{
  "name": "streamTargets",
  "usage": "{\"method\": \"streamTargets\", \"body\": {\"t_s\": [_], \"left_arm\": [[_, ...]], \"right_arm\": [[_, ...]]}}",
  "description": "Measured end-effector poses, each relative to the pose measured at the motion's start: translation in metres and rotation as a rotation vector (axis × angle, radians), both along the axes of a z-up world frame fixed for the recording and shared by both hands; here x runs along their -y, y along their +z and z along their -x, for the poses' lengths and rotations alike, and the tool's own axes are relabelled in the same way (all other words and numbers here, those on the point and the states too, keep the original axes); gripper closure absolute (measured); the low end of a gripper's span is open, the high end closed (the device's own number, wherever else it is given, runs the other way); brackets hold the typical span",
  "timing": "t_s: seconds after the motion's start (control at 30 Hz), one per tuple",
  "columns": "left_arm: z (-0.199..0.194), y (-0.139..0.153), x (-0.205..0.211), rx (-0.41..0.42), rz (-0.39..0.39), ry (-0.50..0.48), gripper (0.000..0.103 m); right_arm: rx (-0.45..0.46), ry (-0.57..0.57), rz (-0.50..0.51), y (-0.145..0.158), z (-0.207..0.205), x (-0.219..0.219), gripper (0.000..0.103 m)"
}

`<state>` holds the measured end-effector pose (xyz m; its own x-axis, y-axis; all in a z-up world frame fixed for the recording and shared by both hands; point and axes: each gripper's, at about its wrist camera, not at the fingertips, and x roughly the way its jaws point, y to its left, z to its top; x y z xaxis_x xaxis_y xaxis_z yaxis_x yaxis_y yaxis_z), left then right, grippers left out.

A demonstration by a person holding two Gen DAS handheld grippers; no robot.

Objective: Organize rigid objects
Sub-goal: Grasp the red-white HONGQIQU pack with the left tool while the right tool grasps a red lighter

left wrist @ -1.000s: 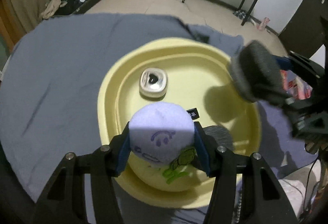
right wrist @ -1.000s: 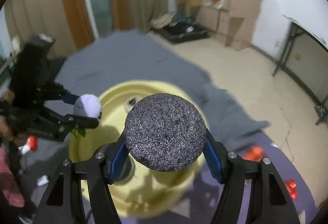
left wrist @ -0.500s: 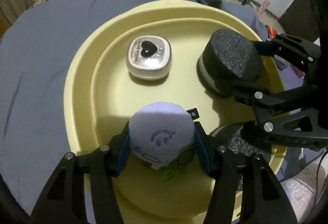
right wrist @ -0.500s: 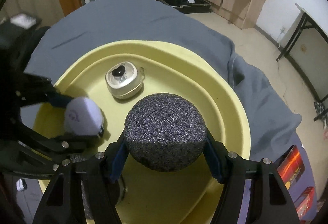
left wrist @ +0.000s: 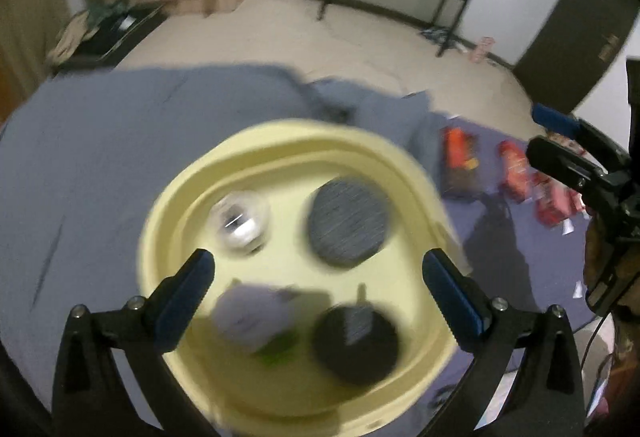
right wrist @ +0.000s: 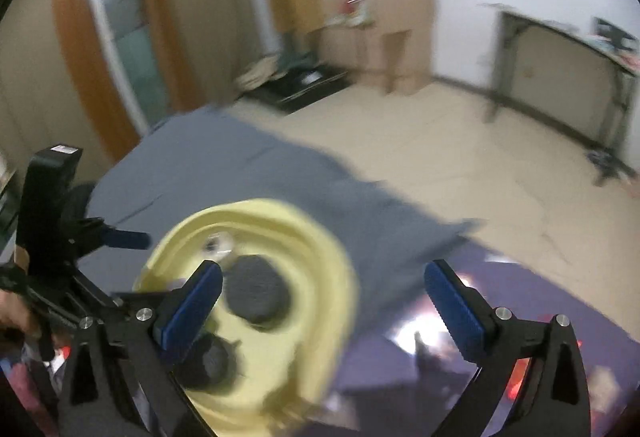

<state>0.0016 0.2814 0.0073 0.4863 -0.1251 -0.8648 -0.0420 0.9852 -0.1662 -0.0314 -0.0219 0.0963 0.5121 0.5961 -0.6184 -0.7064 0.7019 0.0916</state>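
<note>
Both the left gripper [left wrist: 318, 279] and right gripper [right wrist: 322, 291] stand spread wide, holding nothing. Below the left one, the yellow basin [left wrist: 428, 197] holds what seems, through blur, a lavender plush [left wrist: 250, 317], two dark sponges [left wrist: 348, 221] and a small white case [left wrist: 240, 225].

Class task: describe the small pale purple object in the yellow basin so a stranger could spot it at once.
Find the round yellow basin on the grey cloth. Near its front edge, left of a black disc, lies the pale purple ball. It is the only light, purplish piece; its neighbours are dark foam discs and a clear container.
</note>
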Motion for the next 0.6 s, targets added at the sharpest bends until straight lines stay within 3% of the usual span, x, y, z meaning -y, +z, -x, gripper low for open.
{"method": "streamTargets", "body": {"t_s": [0.17, 0.23, 0.37, 0.5, 0.6], "left_arm": [[-0.038, 0.018, 0.096, 0.036, 0.056, -0.147, 0.0], [-0.052, 0.02, 0.146, 0.035, 0.08, -0.229, 0.0], [-0.067, 0.013, 0.236, 0.006, 0.08, -0.353, 0.0], [-0.081, -0.007, 0.323, 0.011, -0.011, -0.422, 0.0], [-0.086, -0.024, 0.361, -0.018, -0.056, -0.46, 0.0]], "right_arm": [[0.01, -0.265, 0.054, 0.005, -0.024, 0.159, 0.0], [0.013, -0.367, 0.124, -0.008, -0.03, 0.219, 0.0], [-0.067, -0.551, 0.217, -0.046, -0.04, 0.324, 0.001], [-0.131, -0.599, 0.223, -0.073, -0.044, 0.37, 0.016], [-0.139, -0.6, 0.203, -0.083, -0.048, 0.386, 0.018]]}}
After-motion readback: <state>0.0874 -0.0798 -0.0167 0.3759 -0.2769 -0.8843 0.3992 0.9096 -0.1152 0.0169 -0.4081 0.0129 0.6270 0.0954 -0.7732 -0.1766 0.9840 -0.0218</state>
